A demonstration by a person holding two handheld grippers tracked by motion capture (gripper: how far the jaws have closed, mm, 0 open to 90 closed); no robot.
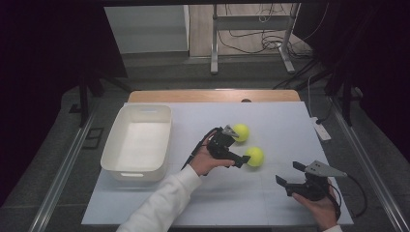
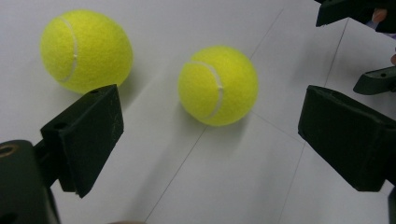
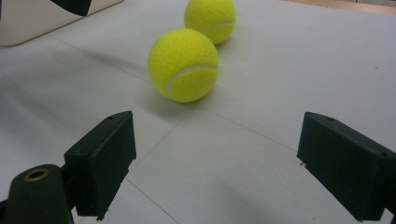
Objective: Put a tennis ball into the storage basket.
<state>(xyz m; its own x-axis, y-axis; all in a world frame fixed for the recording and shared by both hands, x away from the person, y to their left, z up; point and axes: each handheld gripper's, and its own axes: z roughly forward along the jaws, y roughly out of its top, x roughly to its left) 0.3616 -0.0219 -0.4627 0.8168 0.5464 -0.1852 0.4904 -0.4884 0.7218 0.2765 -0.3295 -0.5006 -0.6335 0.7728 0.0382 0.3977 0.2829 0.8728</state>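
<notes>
My left gripper [image 1: 238, 148], jaws spread, closes in on the nearer tennis ball [image 1: 255, 156] resting on the white table [image 1: 270, 203] beside a second ball [image 1: 241, 132]. Next, I judge: straddle it, squeeze, carry to the bin [image 1: 138, 140]. My right gripper [image 1: 289, 177] waits, jaws wide.

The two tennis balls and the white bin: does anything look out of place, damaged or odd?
Nothing stands out. Both balls, the nearer ball and the farther ball, lie whole on the white table, apart from each other. The white bin stands upright and looks empty. The left gripper and the right gripper are open, touching nothing.
</notes>
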